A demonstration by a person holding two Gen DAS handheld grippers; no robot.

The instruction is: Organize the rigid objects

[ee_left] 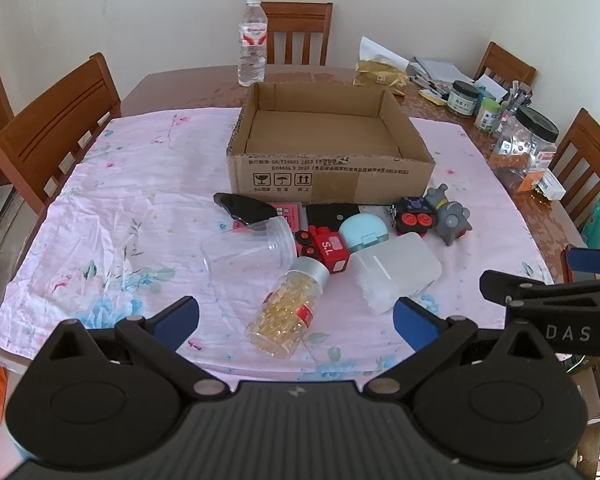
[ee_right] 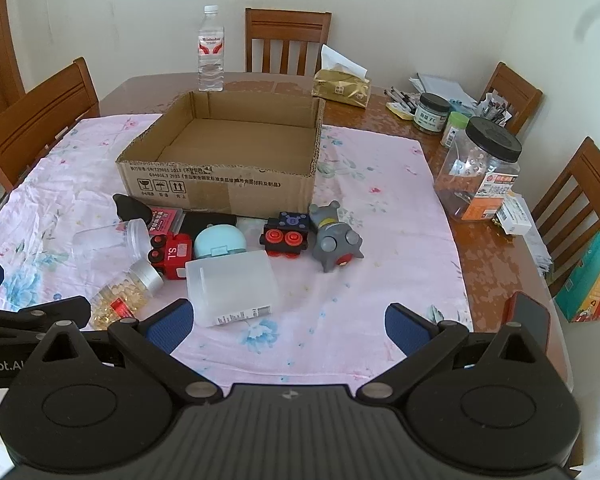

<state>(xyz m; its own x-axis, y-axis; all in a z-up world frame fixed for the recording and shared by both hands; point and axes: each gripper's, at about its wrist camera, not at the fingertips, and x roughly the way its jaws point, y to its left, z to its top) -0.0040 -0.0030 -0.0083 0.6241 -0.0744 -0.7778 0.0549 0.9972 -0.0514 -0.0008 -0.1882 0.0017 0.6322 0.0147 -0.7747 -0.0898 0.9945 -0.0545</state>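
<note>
While both grippers' fingers [ee_left: 178, 316] gape, cardboard box [ee_left: 328, 152] looks empty; capsule bottle [ee_left: 288, 310] seems full

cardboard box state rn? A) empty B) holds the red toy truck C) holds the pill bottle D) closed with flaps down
A: the cardboard box is open at the top with a bare floor in both views; the red toy truck and the pill bottle lie on the cloth in front of it.
</note>
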